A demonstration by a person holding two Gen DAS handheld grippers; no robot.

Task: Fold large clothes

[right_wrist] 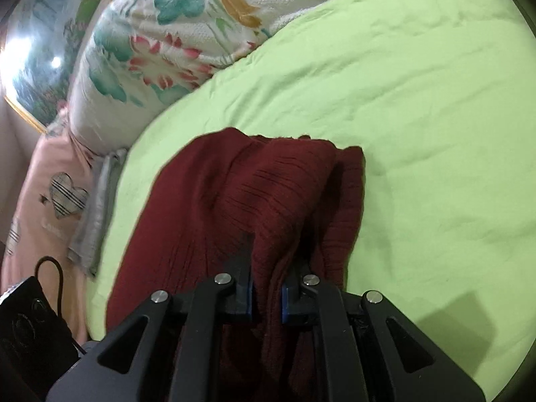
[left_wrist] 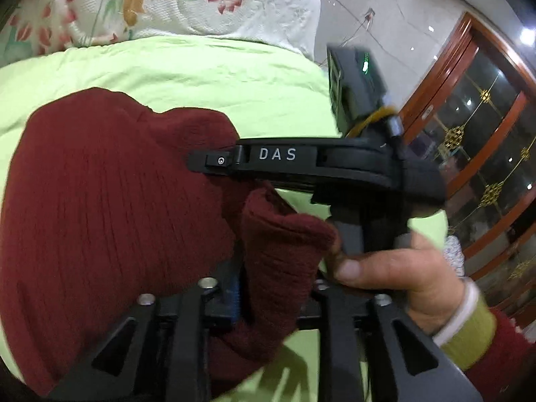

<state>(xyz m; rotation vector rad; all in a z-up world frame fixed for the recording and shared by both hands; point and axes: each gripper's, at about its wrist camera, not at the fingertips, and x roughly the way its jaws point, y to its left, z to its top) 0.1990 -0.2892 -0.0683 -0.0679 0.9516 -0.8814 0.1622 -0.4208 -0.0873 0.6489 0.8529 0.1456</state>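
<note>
Dim indoor light, motion blur, fisheye edges

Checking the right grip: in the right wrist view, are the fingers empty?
No: the right gripper has dark red knit garment bunched between its fingers.

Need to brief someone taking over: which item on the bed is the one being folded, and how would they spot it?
Start at the lime-green bedsheet, below the floral quilt. The dark red ribbed knit garment lies bunched on it, with the right gripper pinching a fold. It is the only dark, ribbed fabric there.
</note>
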